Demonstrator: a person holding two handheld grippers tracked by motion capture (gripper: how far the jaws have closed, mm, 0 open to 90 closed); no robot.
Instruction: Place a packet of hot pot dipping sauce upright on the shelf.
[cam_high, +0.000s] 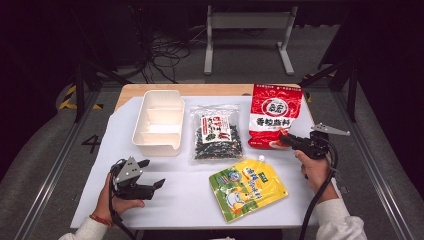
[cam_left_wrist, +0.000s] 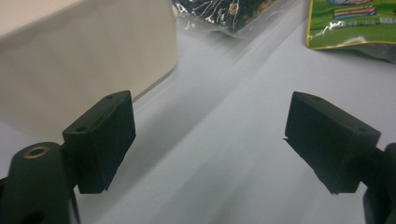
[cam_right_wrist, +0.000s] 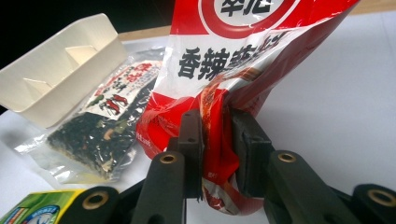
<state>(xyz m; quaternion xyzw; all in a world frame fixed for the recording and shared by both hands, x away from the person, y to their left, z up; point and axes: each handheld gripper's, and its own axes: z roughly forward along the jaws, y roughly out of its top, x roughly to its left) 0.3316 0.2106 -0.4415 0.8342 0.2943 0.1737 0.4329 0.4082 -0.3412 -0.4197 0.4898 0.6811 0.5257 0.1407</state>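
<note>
A red and white snack bag (cam_high: 274, 114) lies at the back right of the white table (cam_high: 170, 200). My right gripper (cam_high: 286, 138) is shut on its near edge, and the right gripper view shows the red bag (cam_right_wrist: 243, 56) crumpled between both pads (cam_right_wrist: 192, 140) and lifted at that end. My left gripper (cam_high: 150, 175) rests low at the front left, held by a hand. Its jaws stand wide open over bare table (cam_left_wrist: 219, 154), nothing between its fingertips (cam_left_wrist: 105, 137).
A cream divided bin (cam_high: 157, 121) stands at the back left, its wall (cam_left_wrist: 84, 60) close to my left gripper. A clear bag of dark dried food (cam_high: 216, 132) lies in the middle. A yellow-green pouch (cam_high: 247, 187) lies at the front right.
</note>
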